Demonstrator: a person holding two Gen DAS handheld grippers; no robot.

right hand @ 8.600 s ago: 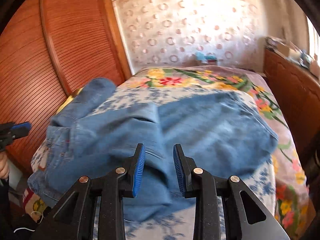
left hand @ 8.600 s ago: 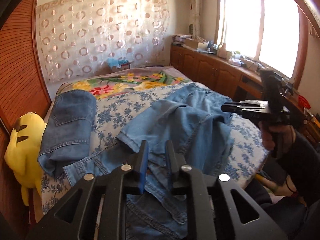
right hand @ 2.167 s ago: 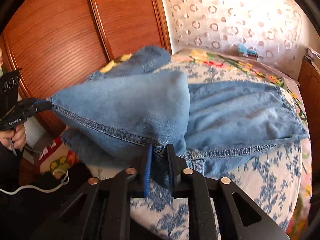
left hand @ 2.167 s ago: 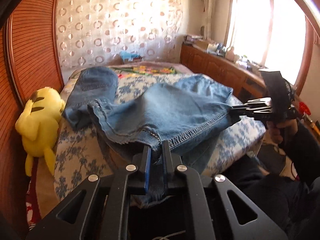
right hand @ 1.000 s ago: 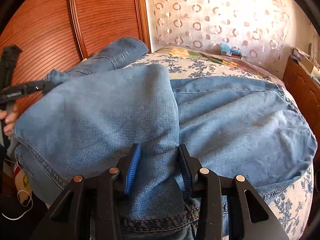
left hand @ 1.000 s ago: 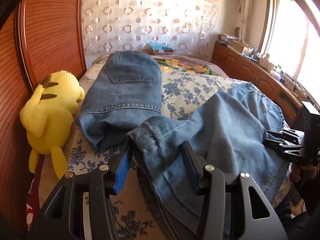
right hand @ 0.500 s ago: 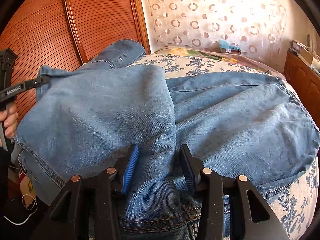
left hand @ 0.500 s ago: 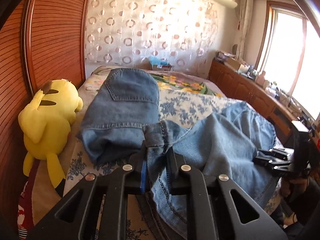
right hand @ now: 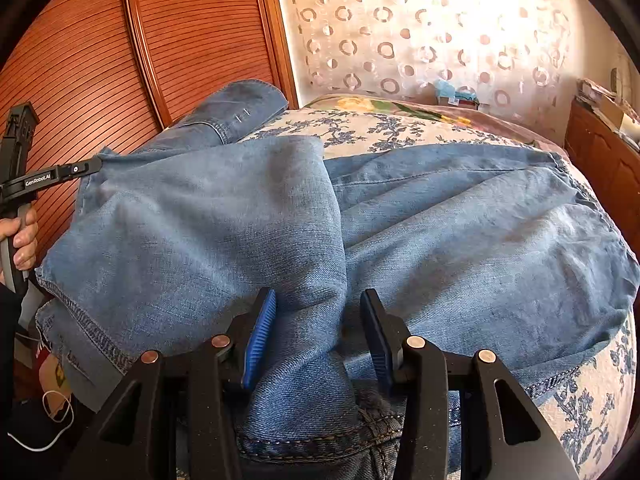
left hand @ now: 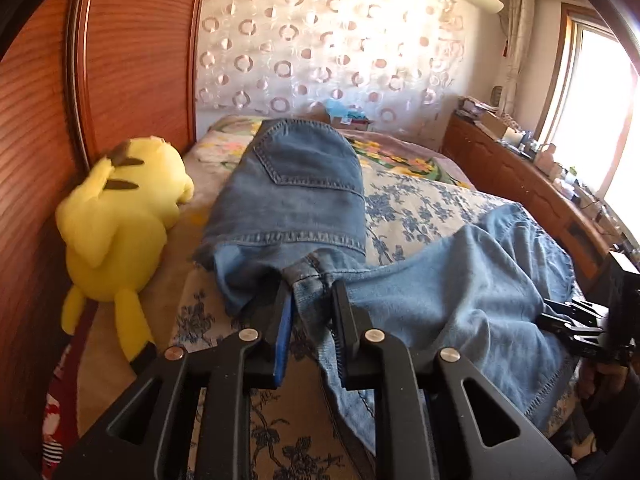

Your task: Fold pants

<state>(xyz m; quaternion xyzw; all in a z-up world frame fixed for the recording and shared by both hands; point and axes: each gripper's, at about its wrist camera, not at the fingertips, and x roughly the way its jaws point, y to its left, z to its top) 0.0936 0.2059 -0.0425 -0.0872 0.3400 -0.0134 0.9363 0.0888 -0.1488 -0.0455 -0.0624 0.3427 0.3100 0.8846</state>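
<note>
Your left gripper (left hand: 311,312) is pinching a corner of the light-blue pants (left hand: 452,304) — the pads press on a stitched hem edge, right at the near end of the second, folded pair of jeans (left hand: 296,188). Those folded jeans lie along the bed (left hand: 404,208) with a back pocket facing up, and a yellow plush toy (left hand: 120,216) sits just beside them against the wooden slatted wall (left hand: 132,60). The light-blue pants spread from your left gripper away from the folded jeans across the blue-flowered bedspread, with one layer doubled over another. From your right wrist view, your right gripper (right hand: 318,336) has its 2 blue pads apart and the jaws are opening; a ridge of denim from the pants (right hand: 460,240) lies between them, touching the left pad but clear of the right one. In that same view your left gripper (right hand: 96,166) shows at the corner of the pants nearest the folded jeans, with your hand (right hand: 22,238) on its handle. A low wooden cabinet (left hand: 520,176) with clutter on top runs along the far side of the bed from the folded jeans, under a bright window (left hand: 600,120).
</note>
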